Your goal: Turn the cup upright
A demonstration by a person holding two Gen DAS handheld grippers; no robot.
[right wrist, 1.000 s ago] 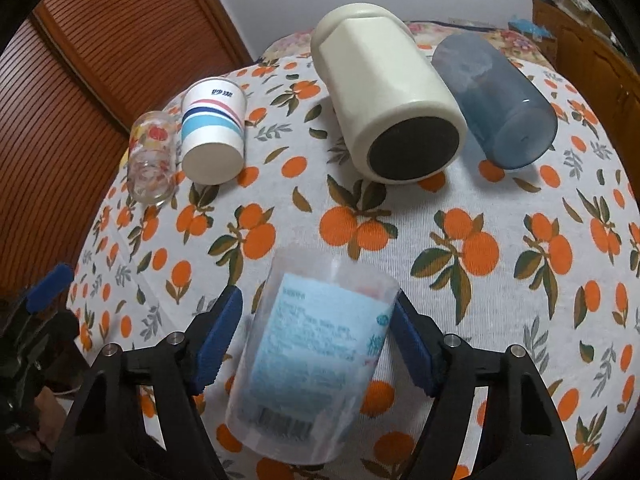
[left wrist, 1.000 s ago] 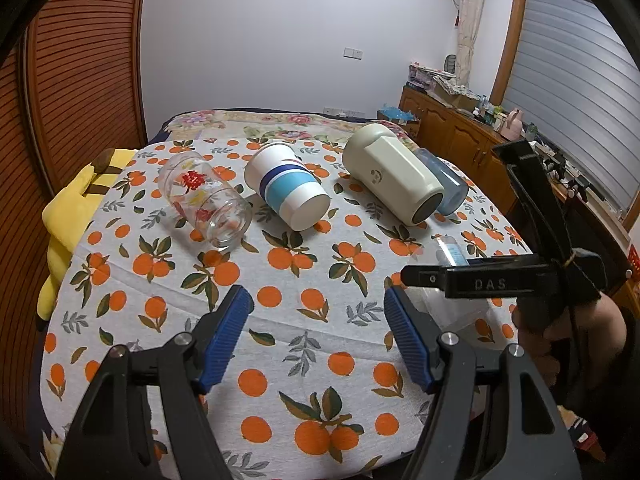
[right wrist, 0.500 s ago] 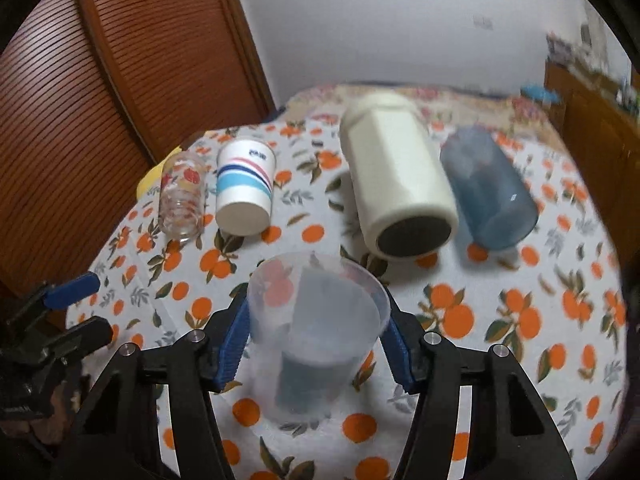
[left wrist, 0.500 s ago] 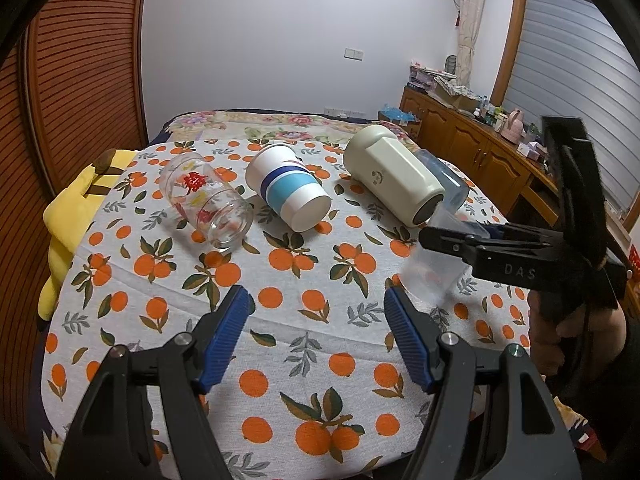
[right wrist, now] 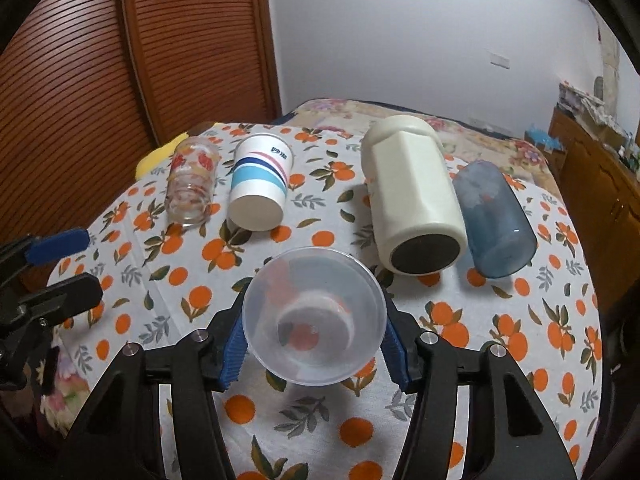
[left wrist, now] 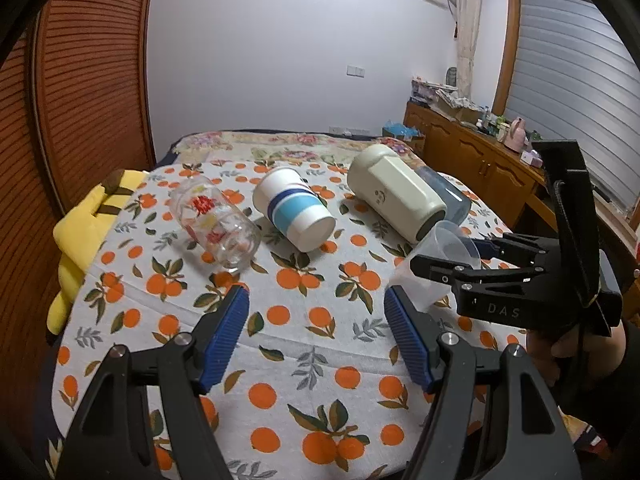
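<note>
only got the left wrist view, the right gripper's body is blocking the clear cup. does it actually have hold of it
Observer: Yes. In the right wrist view, both blue fingers of the right gripper press against opposite sides of the clear plastic cup.
Operator: which way is its mouth pointing
Observer: The open rim faces back toward the right wrist camera, so that view looks straight down inside the cup to its base.
</note>
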